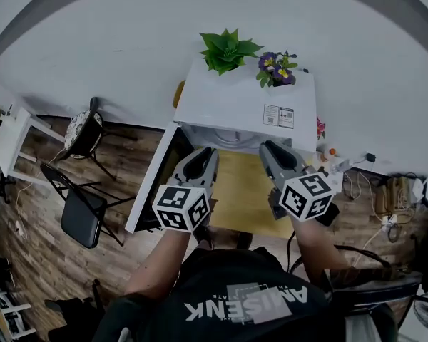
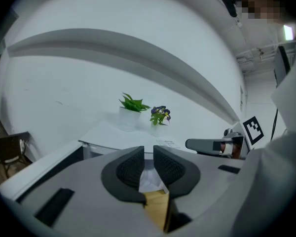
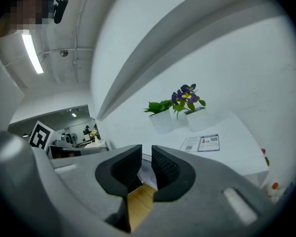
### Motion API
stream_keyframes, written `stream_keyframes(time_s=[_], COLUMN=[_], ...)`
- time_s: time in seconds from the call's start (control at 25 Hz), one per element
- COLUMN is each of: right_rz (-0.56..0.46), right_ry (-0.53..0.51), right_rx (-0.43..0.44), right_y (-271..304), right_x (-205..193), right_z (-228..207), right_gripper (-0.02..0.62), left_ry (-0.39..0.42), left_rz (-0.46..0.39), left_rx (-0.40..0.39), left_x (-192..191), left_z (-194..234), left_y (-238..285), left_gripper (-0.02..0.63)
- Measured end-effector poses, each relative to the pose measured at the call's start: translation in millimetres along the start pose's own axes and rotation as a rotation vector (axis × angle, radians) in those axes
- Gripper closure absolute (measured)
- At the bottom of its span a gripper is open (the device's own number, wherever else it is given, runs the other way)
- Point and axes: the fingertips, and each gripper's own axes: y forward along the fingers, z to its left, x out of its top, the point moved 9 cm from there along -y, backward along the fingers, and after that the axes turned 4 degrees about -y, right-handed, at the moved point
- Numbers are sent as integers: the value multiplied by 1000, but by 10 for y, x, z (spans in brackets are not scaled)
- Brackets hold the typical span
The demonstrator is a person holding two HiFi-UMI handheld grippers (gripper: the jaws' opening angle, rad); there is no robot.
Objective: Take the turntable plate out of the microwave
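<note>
A white microwave (image 1: 235, 102) stands on a wooden table (image 1: 246, 191) with its door (image 1: 153, 180) swung open to the left. Inside the cavity only a pale curved edge (image 1: 232, 140) shows; I cannot tell whether it is the turntable plate. My left gripper (image 1: 205, 154) and right gripper (image 1: 269, 148) hover side by side in front of the opening, pointing at it. In the left gripper view the jaws (image 2: 148, 164) stand a narrow gap apart with nothing between them. The right gripper (image 3: 146, 164) looks the same, slightly open and empty.
A green plant (image 1: 227, 50) and a purple flower pot (image 1: 276, 68) sit on the microwave's top. Two chairs (image 1: 82, 212) stand on the floor at the left beside a white shelf (image 1: 11, 137). Small bottles (image 1: 328, 152) and cables (image 1: 374, 223) lie at the right.
</note>
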Motion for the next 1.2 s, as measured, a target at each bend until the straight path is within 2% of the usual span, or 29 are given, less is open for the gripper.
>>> stream_keyframes(time_s=[0.08, 0.48, 0.76, 1.2], right_rz=[23, 123, 172, 173], right_ry=[31, 187, 290, 603], right_rx=[-27, -120, -165, -274], right_y=[60, 266, 461, 780], right_x=[-147, -826, -1219, -1756], right_z=[-86, -384, -539, -762], right_gripper=[541, 494, 439, 337], left_ry=[-42, -178, -332, -598], left_rz=[31, 155, 228, 280], left_rx=[-11, -5, 31, 66], left_x=[-135, -738, -1126, -1525], left_z=[90, 477, 757, 1196], left_y=[98, 432, 675, 1156], left_gripper=[531, 485, 467, 400])
